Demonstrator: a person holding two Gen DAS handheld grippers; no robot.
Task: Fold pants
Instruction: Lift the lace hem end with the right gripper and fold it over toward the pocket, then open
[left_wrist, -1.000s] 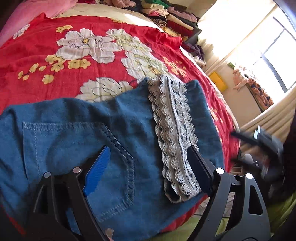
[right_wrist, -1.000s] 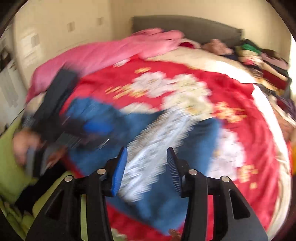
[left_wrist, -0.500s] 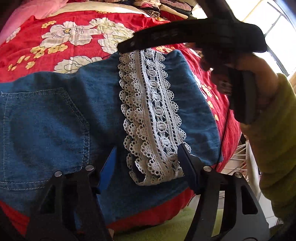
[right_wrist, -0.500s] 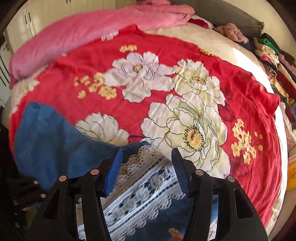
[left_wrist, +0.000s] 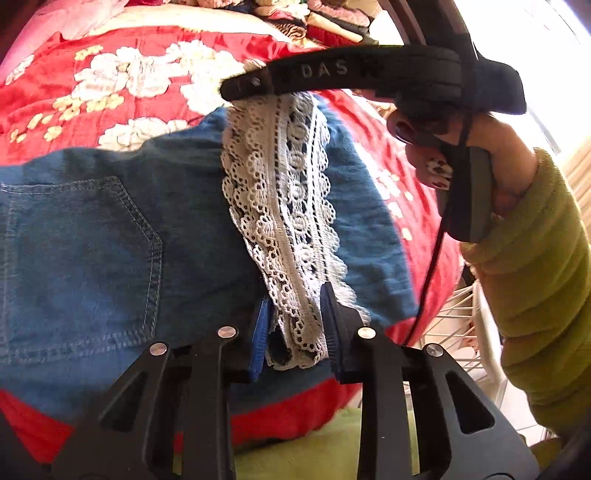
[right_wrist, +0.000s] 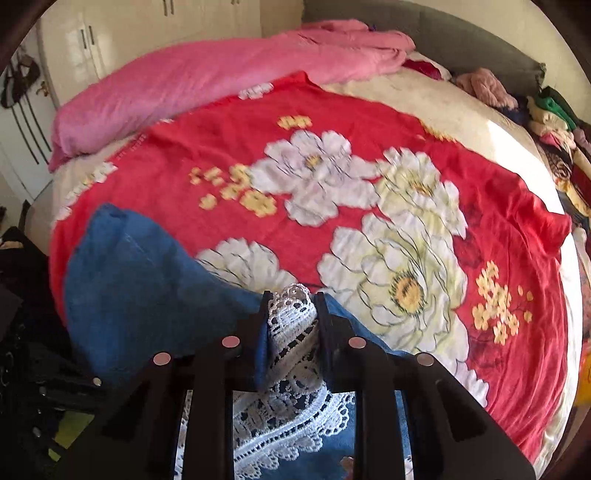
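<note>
Blue denim pants (left_wrist: 110, 236) with a white lace strip (left_wrist: 284, 206) lie on a red floral blanket (left_wrist: 122, 77). My left gripper (left_wrist: 293, 328) is shut on the near end of the lace strip at the bed's front edge. My right gripper (right_wrist: 291, 321) is shut on the far end of the same lace strip (right_wrist: 291, 354). The pants also show in the right wrist view (right_wrist: 136, 280). In the left wrist view the right gripper's black body (left_wrist: 351, 74) and the hand holding it hang over the far end of the lace.
A pink duvet (right_wrist: 207, 77) lies along the bed's far left. Piles of clothes (right_wrist: 554, 122) sit at the right side near the headboard. A white wire rack (left_wrist: 461, 332) stands beside the bed by the window.
Both grippers have closed their jaws on the lace strip, the left on the near end and the right on the far end. The right gripper swung over from the side.
</note>
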